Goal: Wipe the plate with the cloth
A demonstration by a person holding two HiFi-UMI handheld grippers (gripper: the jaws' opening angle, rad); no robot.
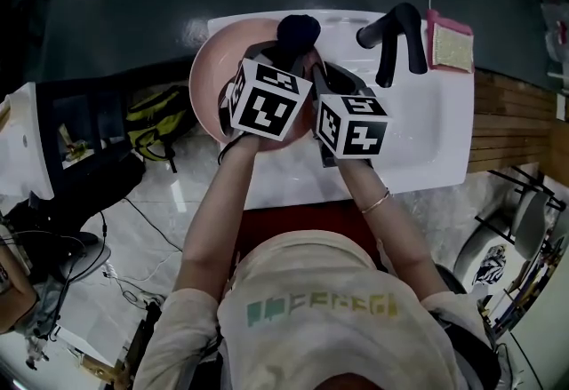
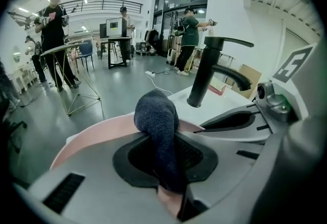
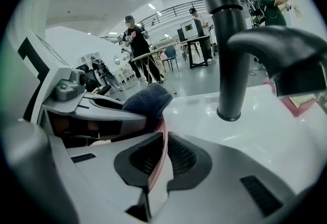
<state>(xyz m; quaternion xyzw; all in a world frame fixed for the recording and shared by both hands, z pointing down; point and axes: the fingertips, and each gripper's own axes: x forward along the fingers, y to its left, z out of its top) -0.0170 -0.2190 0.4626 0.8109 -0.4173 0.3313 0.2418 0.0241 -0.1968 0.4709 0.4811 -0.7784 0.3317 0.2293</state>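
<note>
A pink plate (image 1: pixel 209 68) is held on edge over the white sink (image 1: pixel 427 139). My right gripper (image 1: pixel 322 82) is shut on its rim; in the right gripper view the plate's edge (image 3: pixel 159 156) runs between that gripper's (image 3: pixel 164 139) jaws. A dark blue cloth (image 1: pixel 298 27) sits bunched at the plate's far rim. My left gripper (image 2: pixel 163 151) is shut on the cloth (image 2: pixel 156 116), which hangs over the plate (image 2: pixel 102 131). In the right gripper view the cloth (image 3: pixel 148 99) pokes out beside the left gripper (image 3: pixel 97 110).
A black faucet (image 1: pixel 396 33) rises just right of the grippers. A pink and yellow sponge (image 1: pixel 452 46) lies on the sink's far right corner. Wooden counter (image 1: pixel 516 122) lies to the right, with a white bin (image 1: pixel 22 148) and bags on the floor at left. People stand far behind.
</note>
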